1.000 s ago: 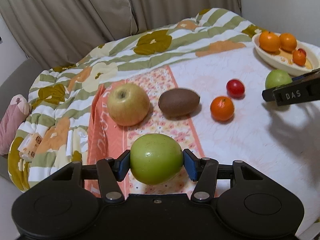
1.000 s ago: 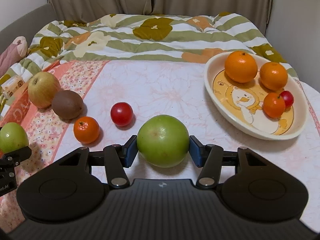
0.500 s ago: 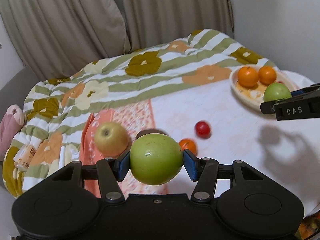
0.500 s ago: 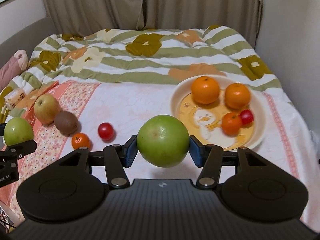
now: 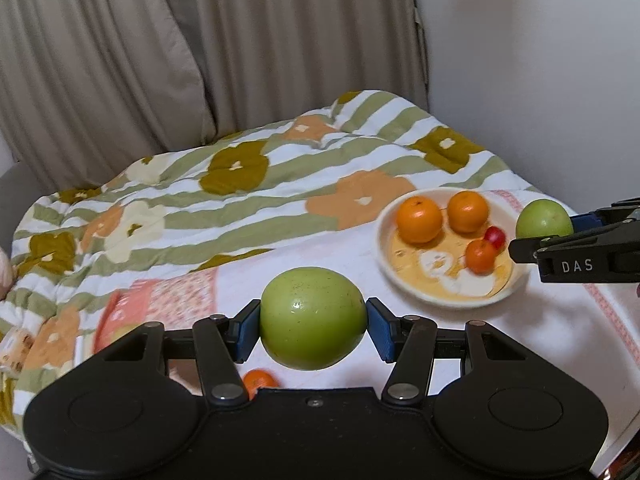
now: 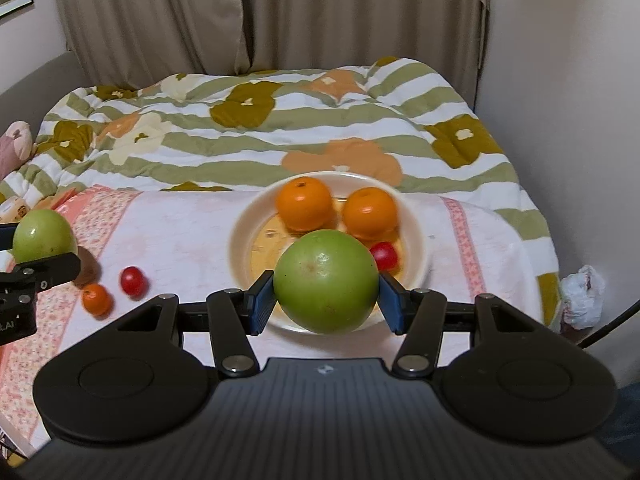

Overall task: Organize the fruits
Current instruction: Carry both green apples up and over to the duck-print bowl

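Observation:
My left gripper (image 5: pixel 314 320) is shut on a green apple (image 5: pixel 314 318) and holds it in the air over the cloth, left of the cream bowl (image 5: pixel 404 284). My right gripper (image 6: pixel 326 300) is shut on a larger green fruit (image 6: pixel 326 286), held above the near side of the bowl (image 6: pixel 240 240). The bowl holds two oranges (image 6: pixel 305 202), a small orange and a red fruit (image 6: pixel 384 255). The right gripper with its green fruit (image 5: pixel 544 218) shows at the right edge of the left wrist view. The left gripper's apple (image 6: pixel 44 236) shows at the left of the right wrist view.
A small orange (image 6: pixel 96 299), a red fruit (image 6: pixel 132 280) and a partly hidden kiwi (image 6: pixel 86 268) lie on the pink-and-white cloth left of the bowl. A striped floral quilt (image 6: pixel 248 120) lies behind. A wall stands on the right, with a crumpled bag (image 6: pixel 582 296) beside it.
Both grippers have lifted their green fruits and moved right toward the bowl. The right gripper now hangs over the bowl's near side. The loose fruits have dropped low in the left wrist view.

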Motion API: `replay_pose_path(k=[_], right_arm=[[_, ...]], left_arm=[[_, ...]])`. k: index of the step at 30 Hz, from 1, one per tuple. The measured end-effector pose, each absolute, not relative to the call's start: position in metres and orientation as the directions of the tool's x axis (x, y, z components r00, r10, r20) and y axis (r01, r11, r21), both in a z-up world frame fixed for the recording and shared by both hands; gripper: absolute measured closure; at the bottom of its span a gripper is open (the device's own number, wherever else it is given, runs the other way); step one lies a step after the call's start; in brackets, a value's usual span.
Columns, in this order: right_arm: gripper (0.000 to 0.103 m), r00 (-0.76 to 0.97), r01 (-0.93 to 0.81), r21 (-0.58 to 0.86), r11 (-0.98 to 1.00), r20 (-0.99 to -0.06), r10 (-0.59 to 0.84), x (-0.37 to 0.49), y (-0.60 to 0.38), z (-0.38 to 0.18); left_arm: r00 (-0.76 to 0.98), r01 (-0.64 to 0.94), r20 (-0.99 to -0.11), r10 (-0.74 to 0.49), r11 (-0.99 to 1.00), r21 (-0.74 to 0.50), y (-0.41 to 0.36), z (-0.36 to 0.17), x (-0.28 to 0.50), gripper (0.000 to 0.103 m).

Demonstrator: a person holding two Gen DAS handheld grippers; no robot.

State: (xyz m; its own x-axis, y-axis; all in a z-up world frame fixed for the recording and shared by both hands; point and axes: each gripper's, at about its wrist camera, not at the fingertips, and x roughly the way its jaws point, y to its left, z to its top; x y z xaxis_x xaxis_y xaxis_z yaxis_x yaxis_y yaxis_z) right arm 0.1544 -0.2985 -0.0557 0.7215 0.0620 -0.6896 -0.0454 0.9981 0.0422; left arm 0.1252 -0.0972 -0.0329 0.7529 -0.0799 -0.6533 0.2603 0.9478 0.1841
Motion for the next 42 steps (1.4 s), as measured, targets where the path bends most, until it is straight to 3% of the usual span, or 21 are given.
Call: replay_pose_path(k=[16, 33, 34, 36, 37, 38, 42], right_arm=[[0.034, 0.681, -0.069, 0.061, 0.996, -0.727, 0.092, 0.201, -0.375, -0.088], [0.034, 0.661, -0.091, 0.079, 0.993, -0.741, 0.12, 0.217, -0.391, -0.099], [0.034, 0.662, -0.09, 0.081, 0.993, -0.74, 0.12, 0.217, -0.391, -0.099], [0.034, 0.665, -0.089, 0.082, 0.993, -0.737, 0.121, 0.216, -0.392, -0.098], [0.034, 0.667, -0.089, 0.084, 0.992, -0.735, 0.122, 0.215, -0.391, -0.097], [0.034, 0.67, -0.088, 0.087, 0.992, -0.732, 0.123, 0.214, -0.391, -0.095], [0.034, 0.68, -0.106, 0.085, 0.991, -0.72, 0.135, 0.208, -0.388, -0.089]], left_arm=[[0.69, 0.316, -0.713, -0.124, 0.938, 0.143, -0.186, -0.074, 0.184, 0.043], [0.589, 0.365, -0.796, -0.135, 0.924, 0.113, -0.22, -0.113, 0.213, 0.042], [0.59, 0.362, -0.796, -0.135, 0.926, 0.111, -0.219, -0.112, 0.212, 0.041], [0.604, 0.364, -0.784, -0.139, 0.924, 0.117, -0.219, -0.109, 0.209, 0.025], [0.616, 0.363, -0.776, -0.137, 0.923, 0.125, -0.218, -0.106, 0.207, 0.012], [0.626, 0.364, -0.767, -0.141, 0.922, 0.129, -0.217, -0.102, 0.205, 0.008], [0.634, 0.355, -0.759, -0.145, 0.927, 0.12, -0.205, -0.092, 0.197, 0.007]])
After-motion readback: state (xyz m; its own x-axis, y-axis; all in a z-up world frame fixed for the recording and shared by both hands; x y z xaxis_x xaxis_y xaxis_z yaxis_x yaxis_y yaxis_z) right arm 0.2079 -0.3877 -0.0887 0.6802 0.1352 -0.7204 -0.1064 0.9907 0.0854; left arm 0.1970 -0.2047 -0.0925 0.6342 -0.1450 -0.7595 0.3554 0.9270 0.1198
